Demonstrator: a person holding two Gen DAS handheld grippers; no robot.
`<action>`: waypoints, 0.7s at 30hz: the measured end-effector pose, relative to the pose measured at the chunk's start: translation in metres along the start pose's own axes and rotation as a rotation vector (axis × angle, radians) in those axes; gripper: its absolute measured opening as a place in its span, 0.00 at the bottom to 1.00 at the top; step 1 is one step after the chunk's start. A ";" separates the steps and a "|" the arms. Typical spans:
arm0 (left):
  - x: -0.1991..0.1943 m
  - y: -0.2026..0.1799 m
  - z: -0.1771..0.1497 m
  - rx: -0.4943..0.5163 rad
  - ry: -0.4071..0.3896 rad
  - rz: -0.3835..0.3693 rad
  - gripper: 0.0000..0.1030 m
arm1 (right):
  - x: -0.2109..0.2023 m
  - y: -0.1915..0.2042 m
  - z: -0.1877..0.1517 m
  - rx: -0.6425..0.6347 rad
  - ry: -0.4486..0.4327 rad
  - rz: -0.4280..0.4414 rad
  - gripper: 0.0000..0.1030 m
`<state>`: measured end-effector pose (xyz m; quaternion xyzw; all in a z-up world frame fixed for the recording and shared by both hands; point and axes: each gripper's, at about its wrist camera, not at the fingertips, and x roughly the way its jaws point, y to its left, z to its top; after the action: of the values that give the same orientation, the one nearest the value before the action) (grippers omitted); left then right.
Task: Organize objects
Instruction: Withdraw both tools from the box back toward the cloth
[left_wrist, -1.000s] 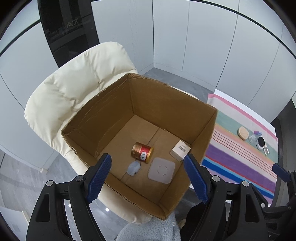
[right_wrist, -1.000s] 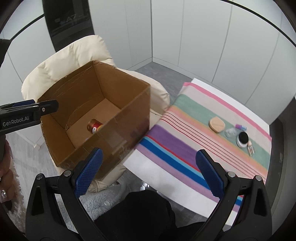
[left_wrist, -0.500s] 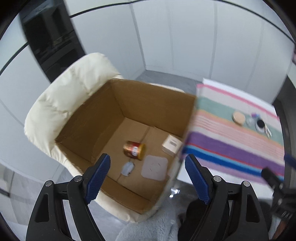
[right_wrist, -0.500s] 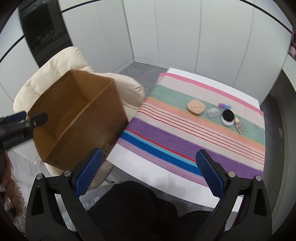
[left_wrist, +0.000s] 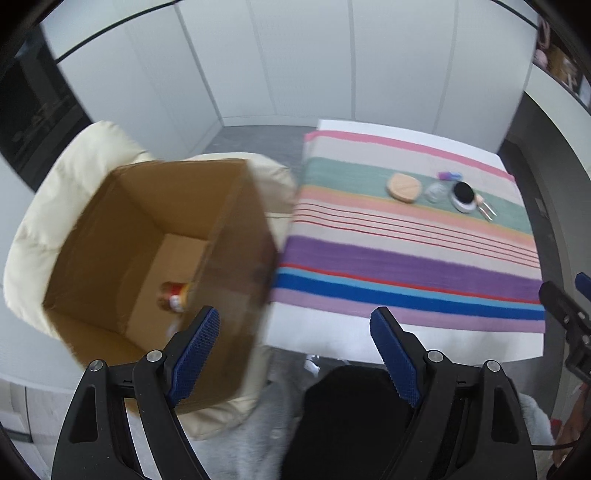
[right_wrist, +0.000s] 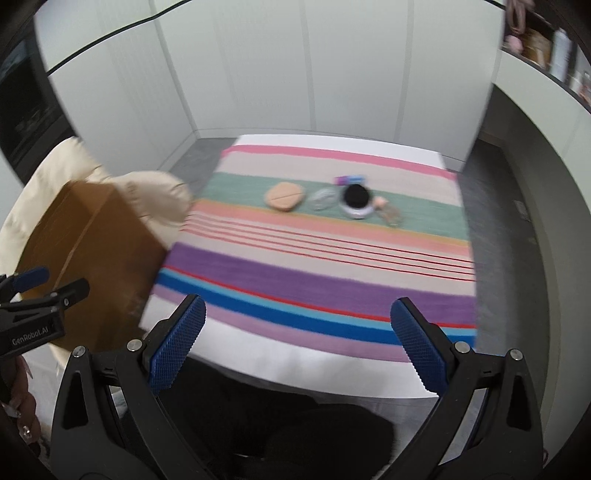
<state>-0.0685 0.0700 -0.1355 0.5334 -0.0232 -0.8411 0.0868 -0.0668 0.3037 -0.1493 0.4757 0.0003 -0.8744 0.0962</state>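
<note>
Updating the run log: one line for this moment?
left gripper: open, empty | right gripper: open, empty | cardboard box: on chair | items on striped cloth

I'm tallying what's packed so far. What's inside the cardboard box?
Inside the cardboard box, only a red-and-gold can shows on the floor. The near wall hides the remaining floor, so other contents cannot be confirmed.

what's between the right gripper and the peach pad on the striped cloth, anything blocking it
Nothing visible blocks it. The right gripper is open and empty at the near edge of the table; only bare striped cloth lies between it and the peach pad. The clear dish and black-topped jar sit to the pad's right.
</note>
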 end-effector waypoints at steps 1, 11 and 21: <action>0.002 -0.007 0.001 0.008 0.005 -0.009 0.83 | -0.001 -0.009 0.000 0.012 -0.003 -0.014 0.99; 0.024 -0.076 0.014 0.087 0.006 -0.081 0.83 | 0.010 -0.076 -0.005 0.086 0.000 -0.105 0.99; 0.069 -0.099 0.044 0.062 0.036 -0.039 0.83 | 0.044 -0.101 0.007 0.104 0.010 -0.113 0.99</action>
<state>-0.1484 0.1529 -0.1912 0.5512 -0.0371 -0.8318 0.0544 -0.1130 0.3947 -0.1910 0.4837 -0.0175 -0.8748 0.0220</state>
